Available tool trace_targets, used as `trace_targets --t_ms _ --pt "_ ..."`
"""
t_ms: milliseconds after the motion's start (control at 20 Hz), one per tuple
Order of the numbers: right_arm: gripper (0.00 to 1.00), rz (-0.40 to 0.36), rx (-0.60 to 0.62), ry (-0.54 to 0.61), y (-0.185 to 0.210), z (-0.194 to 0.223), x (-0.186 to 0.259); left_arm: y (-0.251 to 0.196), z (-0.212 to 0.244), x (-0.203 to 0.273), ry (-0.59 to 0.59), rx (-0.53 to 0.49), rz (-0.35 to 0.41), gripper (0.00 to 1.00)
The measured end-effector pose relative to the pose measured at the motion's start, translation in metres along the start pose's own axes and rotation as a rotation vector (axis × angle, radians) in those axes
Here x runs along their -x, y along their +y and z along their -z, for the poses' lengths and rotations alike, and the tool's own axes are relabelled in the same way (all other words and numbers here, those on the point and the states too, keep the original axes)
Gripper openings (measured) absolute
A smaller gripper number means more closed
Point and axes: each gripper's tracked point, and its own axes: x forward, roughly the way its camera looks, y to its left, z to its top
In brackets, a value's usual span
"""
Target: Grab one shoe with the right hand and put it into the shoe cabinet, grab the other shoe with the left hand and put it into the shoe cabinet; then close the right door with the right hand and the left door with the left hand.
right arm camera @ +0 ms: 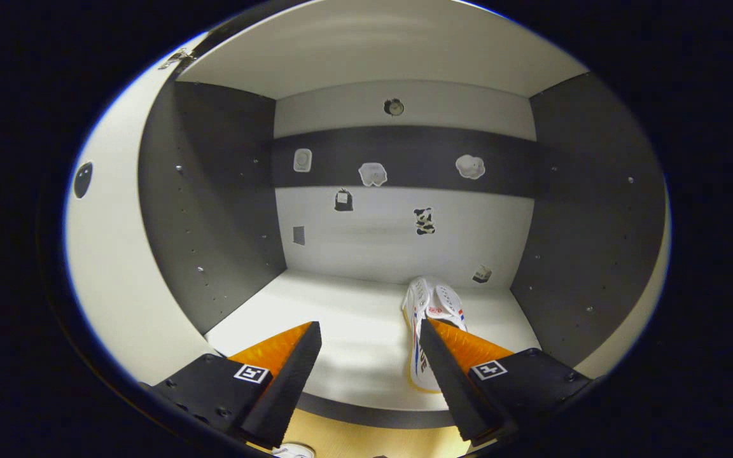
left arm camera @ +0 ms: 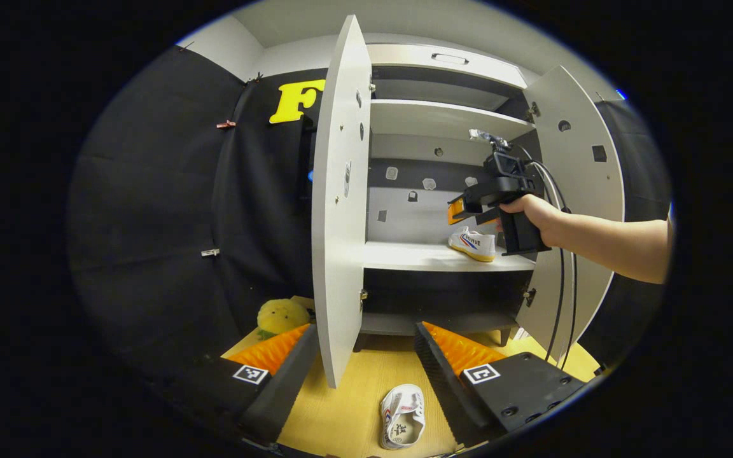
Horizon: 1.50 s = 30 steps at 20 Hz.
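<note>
In the left gripper view, a white shoe with red and blue stripes lies on the middle shelf of the open shoe cabinet. A hand holds my right gripper just above and in front of it. The other white shoe lies on the wooden floor, below and between the fingers of my open left gripper. In the right gripper view, my right gripper is open with nothing between its fingers. The shelved shoe lies partly behind its right finger.
Both cabinet doors stand open: the left door edge-on close ahead, the right door swung wide behind the arm. A yellow plush toy sits on the floor left of the cabinet. Small stickers dot the cabinet's back wall.
</note>
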Motion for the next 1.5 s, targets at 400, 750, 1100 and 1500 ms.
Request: trace_targets --t_ms 400,750,1100,1500 --pt "0.97 0.07 0.003 -0.184 -0.008 0.014 0.116 -0.003 0.043 -0.003 0.057 0.003 0.117 0.95" --pt "0.98 0.174 -0.083 -0.116 -0.019 0.102 0.193 0.0 0.128 -0.01 0.207 -0.027 0.226 0.95" --pt "0.99 0.287 -0.144 0.006 -0.034 0.196 0.26 -0.012 0.235 -0.013 0.448 -0.015 0.334 0.95" --pt "0.99 0.355 -0.153 0.092 -0.039 0.247 0.327 -0.036 0.307 -0.069 0.599 -0.1 0.352 0.94"
